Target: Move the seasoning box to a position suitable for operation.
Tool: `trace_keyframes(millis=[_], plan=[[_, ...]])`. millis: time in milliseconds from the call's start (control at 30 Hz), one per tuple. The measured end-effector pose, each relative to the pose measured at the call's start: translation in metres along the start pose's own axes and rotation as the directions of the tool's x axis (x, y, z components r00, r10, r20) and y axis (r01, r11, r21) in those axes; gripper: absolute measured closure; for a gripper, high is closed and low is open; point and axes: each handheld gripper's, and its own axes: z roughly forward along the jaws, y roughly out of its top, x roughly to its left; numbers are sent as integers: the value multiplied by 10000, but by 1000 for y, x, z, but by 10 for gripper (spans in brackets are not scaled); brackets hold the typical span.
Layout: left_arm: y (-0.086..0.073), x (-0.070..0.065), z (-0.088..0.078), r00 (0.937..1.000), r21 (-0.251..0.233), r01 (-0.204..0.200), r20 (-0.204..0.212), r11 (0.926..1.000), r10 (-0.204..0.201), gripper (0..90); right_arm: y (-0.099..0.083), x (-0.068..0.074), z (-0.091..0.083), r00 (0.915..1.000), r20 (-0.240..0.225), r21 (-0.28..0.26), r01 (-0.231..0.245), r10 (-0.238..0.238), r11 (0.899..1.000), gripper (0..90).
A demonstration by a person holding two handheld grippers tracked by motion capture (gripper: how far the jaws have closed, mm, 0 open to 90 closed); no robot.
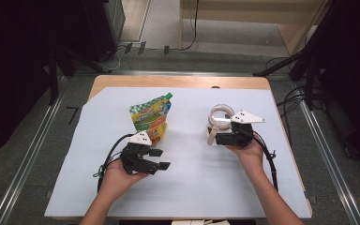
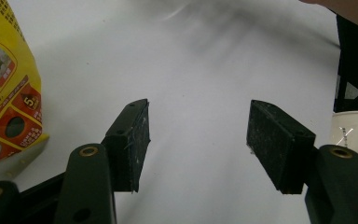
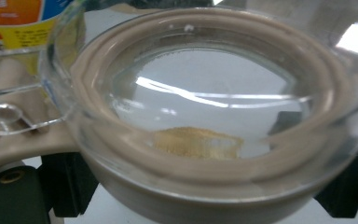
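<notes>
A yellow and green spouted pouch (image 1: 151, 119) (image 2: 4, 93) (image 3: 14, 18) lies at the middle of the white sheet. My left gripper (image 1: 160, 158) (image 2: 198, 144) sits just in front of it, pointing right, its jaws open with nothing between them. My right gripper (image 1: 218, 127) (image 3: 205, 186) is shut on a clear round container with a beige rim (image 1: 220, 116) (image 3: 200, 93), its jaws pressing on either side of it. A small heap of yellowish powder (image 3: 196, 142) lies inside the container. A beige strap (image 1: 211, 136) hangs from its left side.
The white sheet (image 1: 192, 187) covers a wooden table (image 1: 178, 80). Metal rails (image 1: 323, 145) run along both sides on the floor. Black stands and cables (image 1: 304, 65) lie beyond the far right corner. A pale rounded piece (image 2: 352, 133) shows at the left gripper view's right edge.
</notes>
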Motion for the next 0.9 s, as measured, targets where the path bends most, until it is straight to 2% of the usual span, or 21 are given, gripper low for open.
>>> trace_keyframes(millis=[100, 133, 267, 367, 733, 900], plan=[[0, 0, 0, 10000, 24, -17, 42, 10000, 17, 399, -2, 6, -1, 9999, -159, 44, -39, 39, 10000, 121], [1, 0, 1, 9999, 50, -105, 45, 9999, 105, 403, -4, 13, -1, 9995, -308, 57, -64, 66, 10000, 121], [1, 1, 2, 9998, 47, -54, 178, 10000, 53, 409, -8, 28, 0, 9981, -600, 226, 128, -114, 9997, 121], [2, 2, 2, 9999, 63, -78, 115, 9999, 78, 410, -11, 38, 1, 9966, -791, 295, 251, -227, 9992, 121], [2, 2, 2, 9999, -35, -110, 85, 9999, 111, 400, -16, 63, 4, 9900, -1328, 491, 556, -486, 9972, 121], [2, 2, 3, 9998, 18, -161, 108, 9999, 161, 399, -19, 79, 10, 9813, -1805, 584, 779, -662, 9953, 121]])
